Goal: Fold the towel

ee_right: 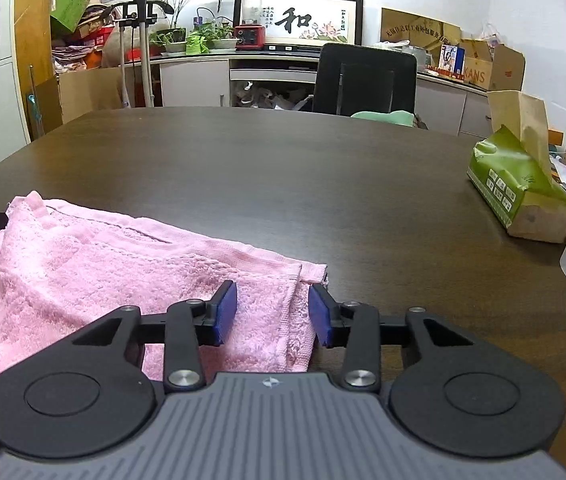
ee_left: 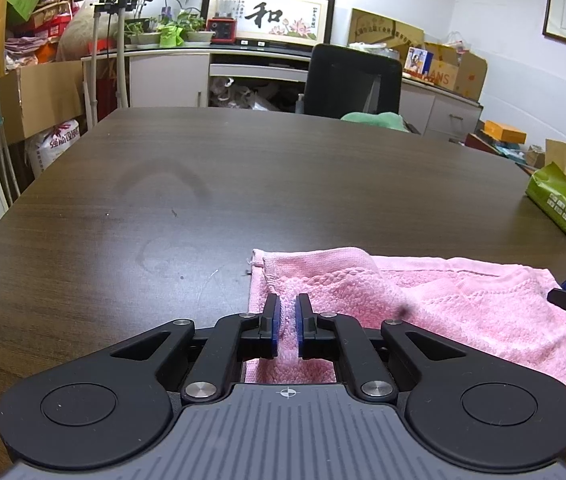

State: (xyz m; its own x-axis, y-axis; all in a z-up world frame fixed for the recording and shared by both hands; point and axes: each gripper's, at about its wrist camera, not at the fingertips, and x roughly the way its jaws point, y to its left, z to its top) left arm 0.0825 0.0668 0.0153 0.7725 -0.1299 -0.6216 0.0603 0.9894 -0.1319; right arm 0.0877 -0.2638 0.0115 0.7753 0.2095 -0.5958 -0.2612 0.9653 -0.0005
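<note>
Am seeing pink towel [ee_left: 463, 308] lying rumpled on near edge of dark worktop [ee_left: 283, 184]. Left hand-held gripper [ee_left: 287, 326] pinching towel's left corner. Right hand-held gripper [ee_right: 273, 312] spread, straddling right corner, pads not pressing.

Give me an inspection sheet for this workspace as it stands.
Surface: dark wood table, faint ring marks, a few scratches.
Job's things: pink towel, already doubled over, rumpled, at the near edge.
Clutter: green tissue pack at the table's right side.
Grippers: left gripper shut on the towel's left end; right gripper open, towel's right end between its pads.
Cables: nothing seen on the table.
Surroundings: black chair behind the table, framed calligraphy, plants, cardboard boxes.
</note>
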